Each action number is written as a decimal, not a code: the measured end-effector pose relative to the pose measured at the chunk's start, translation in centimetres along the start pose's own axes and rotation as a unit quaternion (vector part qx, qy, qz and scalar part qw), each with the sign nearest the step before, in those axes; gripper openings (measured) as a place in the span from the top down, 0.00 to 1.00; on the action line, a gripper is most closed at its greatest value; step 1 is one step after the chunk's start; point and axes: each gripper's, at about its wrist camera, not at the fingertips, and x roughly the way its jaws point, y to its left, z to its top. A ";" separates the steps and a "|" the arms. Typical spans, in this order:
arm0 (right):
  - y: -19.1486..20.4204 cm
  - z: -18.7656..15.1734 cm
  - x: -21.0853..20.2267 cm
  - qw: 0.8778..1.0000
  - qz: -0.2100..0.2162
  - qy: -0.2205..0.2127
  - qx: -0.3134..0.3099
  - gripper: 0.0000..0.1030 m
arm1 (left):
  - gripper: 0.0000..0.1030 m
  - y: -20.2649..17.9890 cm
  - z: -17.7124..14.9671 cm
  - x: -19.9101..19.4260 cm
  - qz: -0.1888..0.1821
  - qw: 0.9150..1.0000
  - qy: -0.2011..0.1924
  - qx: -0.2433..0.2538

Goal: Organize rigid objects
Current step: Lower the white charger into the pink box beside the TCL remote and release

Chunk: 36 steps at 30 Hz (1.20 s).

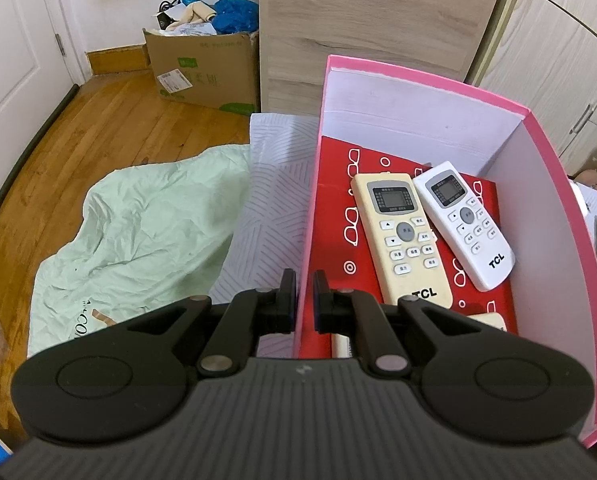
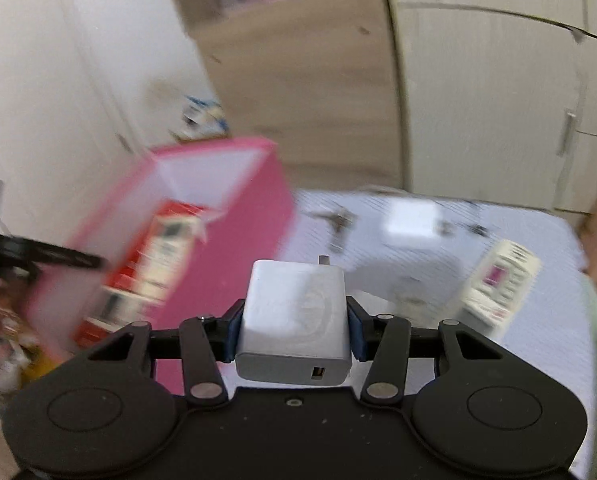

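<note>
Patterned bedsheet [image 1: 274, 148] over wood floor [image 1: 110, 128]; left claw [image 1: 305, 300] pinching pink box [image 1: 538, 184] wall, right claw [image 2: 294, 320] gripping white charger [image 2: 294, 312].

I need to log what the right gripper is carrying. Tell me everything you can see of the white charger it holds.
The white charger is a small blocky USB wall adapter with rounded edges, apparently matte plastic with a faint circular mark on top. A single USB port sits on the grey-looking face turned toward the camera, and a metal prong tip shows past its far edge. The right gripper clamps it at both sides between blue-padded fingers, holding it level in the air above the bed sheet, beside the pink box. Only the pads appear to touch it.
</note>
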 end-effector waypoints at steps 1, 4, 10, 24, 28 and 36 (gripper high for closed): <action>0.9 0.1 0.0 1.000 0.012 -0.005 -0.005 0.47 | 0.93 0.0 0.0 0.0 0.001 1.000 -0.001 0.001; 3.7 0.8 -0.3 0.998 0.041 -0.021 -0.034 0.47 | 0.93 0.0 0.0 0.0 0.000 1.000 -0.001 0.000; 9.9 3.4 2.5 0.992 0.066 0.036 -0.101 0.47 | 0.93 -0.1 0.1 0.0 -0.001 1.000 0.000 -0.005; 16.1 3.4 15.5 0.942 -0.097 0.110 -0.303 0.47 | 0.93 0.5 0.1 -0.3 -0.014 1.000 -0.003 -0.006; 16.0 2.4 17.6 0.920 -0.124 0.155 -0.337 0.47 | 0.93 0.6 0.0 -0.4 -0.019 1.000 -0.004 -0.006; 16.3 1.6 18.5 0.900 -0.105 0.227 -0.356 0.48 | 0.93 1.1 -0.1 -0.6 -0.028 1.000 -0.007 -0.008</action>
